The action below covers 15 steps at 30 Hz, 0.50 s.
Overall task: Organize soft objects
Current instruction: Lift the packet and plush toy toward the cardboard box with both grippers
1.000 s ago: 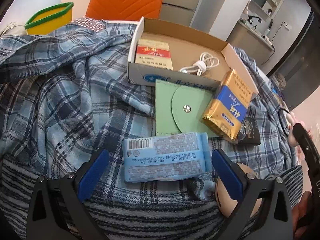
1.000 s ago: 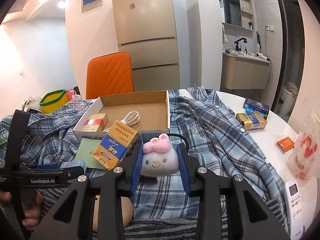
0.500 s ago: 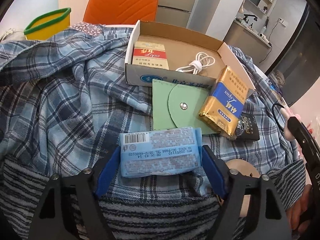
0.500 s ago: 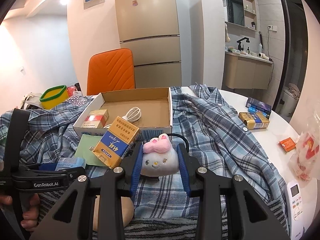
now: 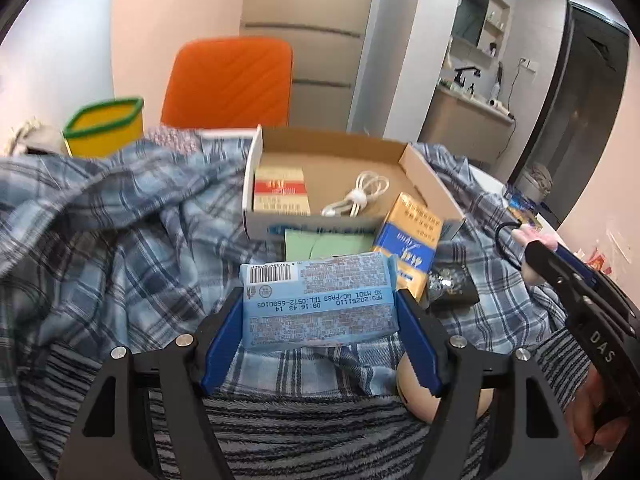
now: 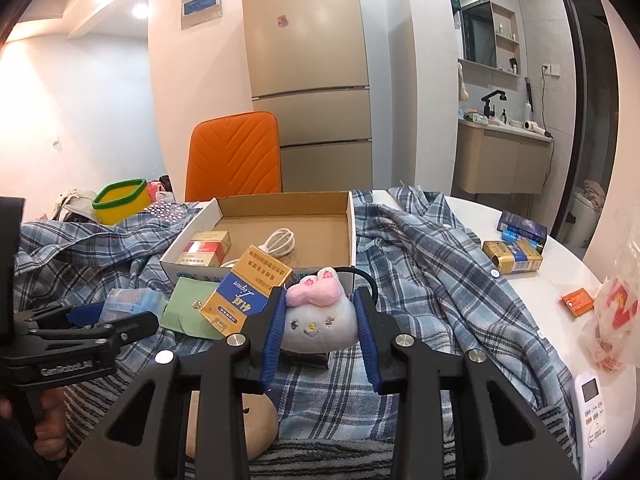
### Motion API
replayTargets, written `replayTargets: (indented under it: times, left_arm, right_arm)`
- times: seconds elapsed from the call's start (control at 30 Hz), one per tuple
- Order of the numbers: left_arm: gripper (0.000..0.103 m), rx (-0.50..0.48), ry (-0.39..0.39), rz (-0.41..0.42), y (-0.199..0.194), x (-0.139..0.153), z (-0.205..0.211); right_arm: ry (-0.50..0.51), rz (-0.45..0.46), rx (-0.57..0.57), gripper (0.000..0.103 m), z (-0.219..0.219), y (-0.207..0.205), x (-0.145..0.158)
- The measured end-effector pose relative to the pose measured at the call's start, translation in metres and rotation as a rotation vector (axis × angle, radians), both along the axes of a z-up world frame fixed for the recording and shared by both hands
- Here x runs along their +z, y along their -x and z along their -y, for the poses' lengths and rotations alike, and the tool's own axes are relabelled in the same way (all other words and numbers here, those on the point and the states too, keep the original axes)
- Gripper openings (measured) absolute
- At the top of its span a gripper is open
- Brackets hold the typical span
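A pale blue tissue pack (image 5: 316, 280) sits between the blue pads of my left gripper (image 5: 319, 312), raised off the plaid shirt (image 5: 120, 220). The jaws are closing and the pads press on the pack's ends. The right wrist view has that gripper (image 6: 116, 316) low on the left. My right gripper (image 6: 320, 300) is shut on a white plush toy (image 6: 318, 320) with a pink bow. It hangs just in front of the open cardboard box (image 6: 280, 200), which holds a red-and-cream carton (image 5: 280, 194) and a coiled white cable (image 5: 356, 198).
A gold-and-blue packet (image 5: 408, 236) and a green pouch (image 5: 320, 242) lean at the box's near wall. A beige round plush (image 6: 256, 416) lies on striped fuzzy fabric (image 5: 300, 432). A yellow basket (image 5: 106, 126) and orange chair (image 5: 232, 80) stand behind. A remote (image 6: 592, 400) and small boxes (image 6: 516, 256) lie right.
The left gripper's jaws closed from wide apart onto the tissue pack, then rose and tipped upward with it. The right gripper and its plush toy stayed where they were.
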State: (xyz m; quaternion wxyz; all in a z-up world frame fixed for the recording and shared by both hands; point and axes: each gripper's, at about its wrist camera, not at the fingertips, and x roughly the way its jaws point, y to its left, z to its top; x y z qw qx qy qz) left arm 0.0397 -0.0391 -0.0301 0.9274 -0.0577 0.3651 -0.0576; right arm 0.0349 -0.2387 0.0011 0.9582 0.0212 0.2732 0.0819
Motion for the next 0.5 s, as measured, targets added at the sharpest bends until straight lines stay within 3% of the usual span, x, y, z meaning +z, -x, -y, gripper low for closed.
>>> replayTargets:
  times: [0.5]
  left_arm:
    - [0.072, 0.002, -0.032, 0.097, 0.013, 0.028, 0.004]
  right_arm:
    - [0.026, 0.094, 0.049, 0.036, -0.01, 0.017, 0.023]
